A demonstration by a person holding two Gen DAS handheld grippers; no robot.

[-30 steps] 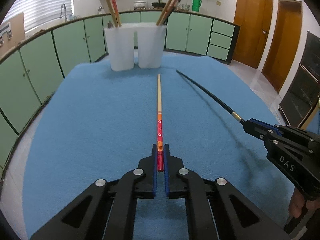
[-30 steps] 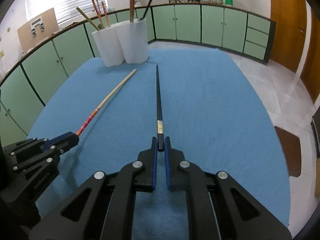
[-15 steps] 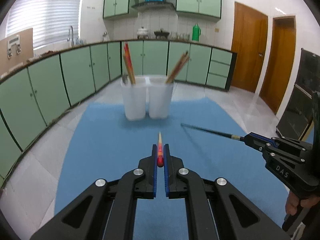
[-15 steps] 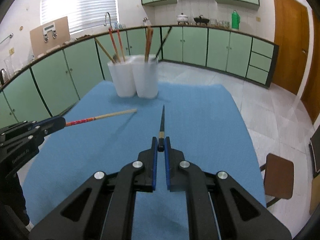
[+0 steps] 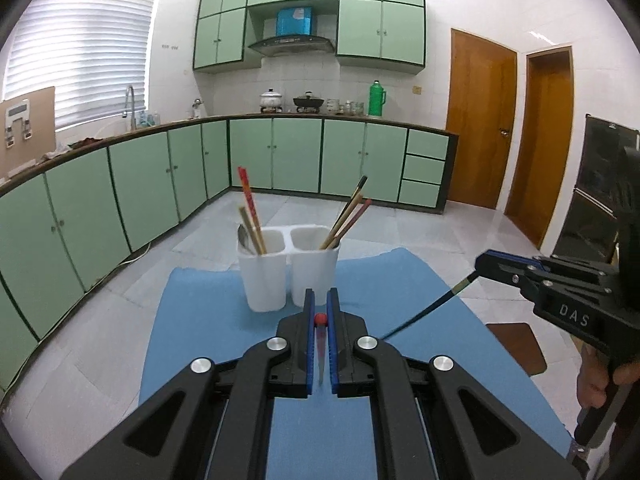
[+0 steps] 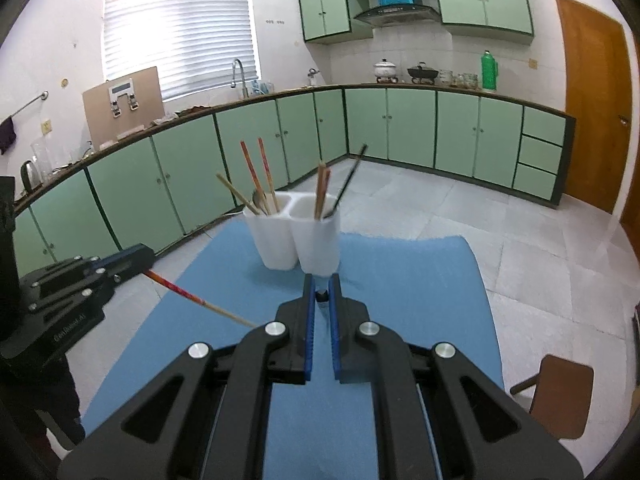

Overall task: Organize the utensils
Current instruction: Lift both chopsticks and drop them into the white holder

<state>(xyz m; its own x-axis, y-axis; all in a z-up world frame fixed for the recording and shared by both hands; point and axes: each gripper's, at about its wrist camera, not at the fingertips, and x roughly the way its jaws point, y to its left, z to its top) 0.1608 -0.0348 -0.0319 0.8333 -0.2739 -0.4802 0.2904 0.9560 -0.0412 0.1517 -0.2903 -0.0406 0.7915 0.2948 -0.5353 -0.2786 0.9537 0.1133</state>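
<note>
A: We look across a table (image 5: 192,320) draped in blue cloth, set in a kitchen lined with green cabinets (image 5: 132,196).

B: At its far end we see the white twin-cup utensil holder (image 5: 288,268); chopsticks and a spoon lean in the left cup, more chopsticks in the right.

A: Nearer, we have both tools raised above the cloth. The left gripper (image 5: 320,319) is clamped on the red chopstick (image 6: 188,294), which slants down toward the cloth with its pale tip low, clear of the holder.

B: And the right gripper (image 6: 321,295) is pinched on the black chopstick (image 5: 428,312), angled downward the same way, its tip over the blue cloth and well apart from the cups.

A: We catch a hand (image 5: 600,376) on the right gripper's handle at the frame's edge.
</note>
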